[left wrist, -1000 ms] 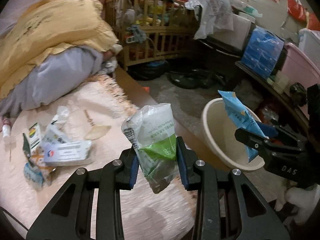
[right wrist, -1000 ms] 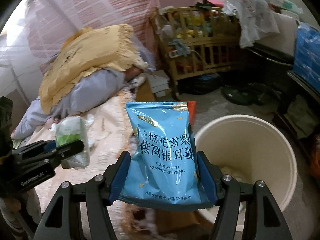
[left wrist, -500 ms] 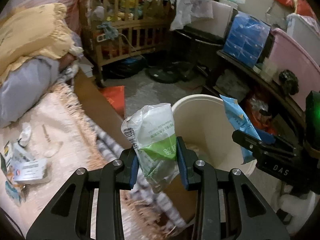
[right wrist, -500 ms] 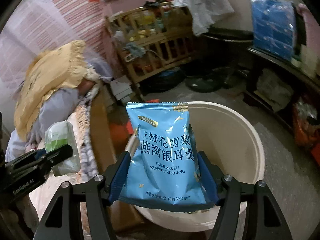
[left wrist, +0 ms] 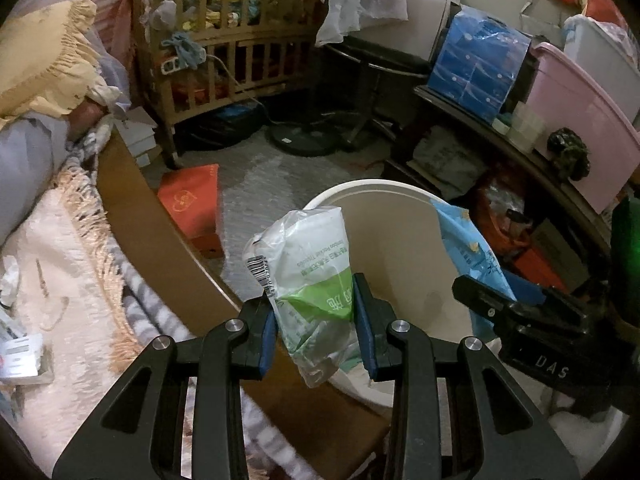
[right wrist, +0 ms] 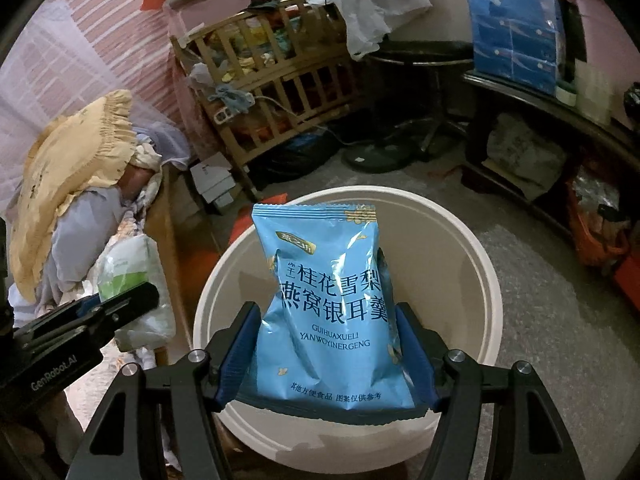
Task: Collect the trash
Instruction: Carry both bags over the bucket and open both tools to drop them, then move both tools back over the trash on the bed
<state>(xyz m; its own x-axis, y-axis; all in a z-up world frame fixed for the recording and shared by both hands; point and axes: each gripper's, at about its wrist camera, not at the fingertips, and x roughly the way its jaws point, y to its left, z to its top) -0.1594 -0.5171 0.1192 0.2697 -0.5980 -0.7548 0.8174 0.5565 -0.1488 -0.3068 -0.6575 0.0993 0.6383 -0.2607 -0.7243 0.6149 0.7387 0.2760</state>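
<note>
My left gripper (left wrist: 314,308) is shut on a crumpled white-and-green tissue pack (left wrist: 308,256), held upright over the near rim of a cream round bucket (left wrist: 360,186) on the floor. My right gripper (right wrist: 326,344) is shut on a blue snack bag (right wrist: 324,300), held upright above the bucket's (right wrist: 480,264) mouth. In the left wrist view the right gripper (left wrist: 492,300) and its blue bag (left wrist: 468,248) hang over the bucket's right side. The right wrist view shows the left gripper (right wrist: 132,300) with the tissue pack (right wrist: 128,264) at the bucket's left.
A bed with a cream fringed blanket (left wrist: 60,280) and a wooden edge (left wrist: 160,240) lies left of the bucket, with some litter (left wrist: 20,356) on it. A red box (left wrist: 192,204), a fan base (left wrist: 304,140), a wooden crib (left wrist: 240,60) and a cluttered shelf (left wrist: 480,120) surround the floor.
Both grippers have swung from over the bed to over the bucket, sinking a little. Each still holds its package.
</note>
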